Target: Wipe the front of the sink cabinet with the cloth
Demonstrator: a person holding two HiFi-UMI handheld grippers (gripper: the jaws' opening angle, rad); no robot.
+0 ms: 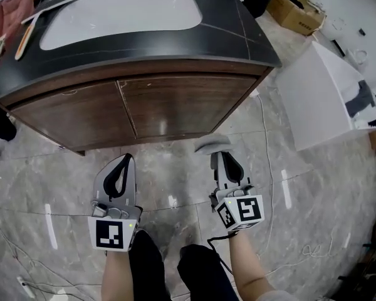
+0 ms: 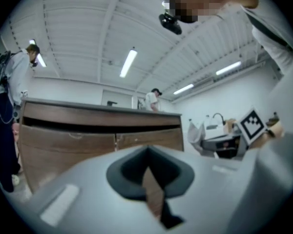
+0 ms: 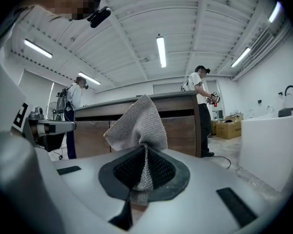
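Right gripper [image 1: 218,157] clamped the grey woven cloth [image 1: 212,145], near the brown wooden sink cabinet front [image 1: 175,108], not touching it. Left gripper [image 1: 126,162] jaws were together, empty, further left.

No text, label or number can be read, as far as shows.

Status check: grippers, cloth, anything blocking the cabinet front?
Left gripper shut, empty. Right gripper shut on cloth, short of cabinet front. Nothing seen between them.
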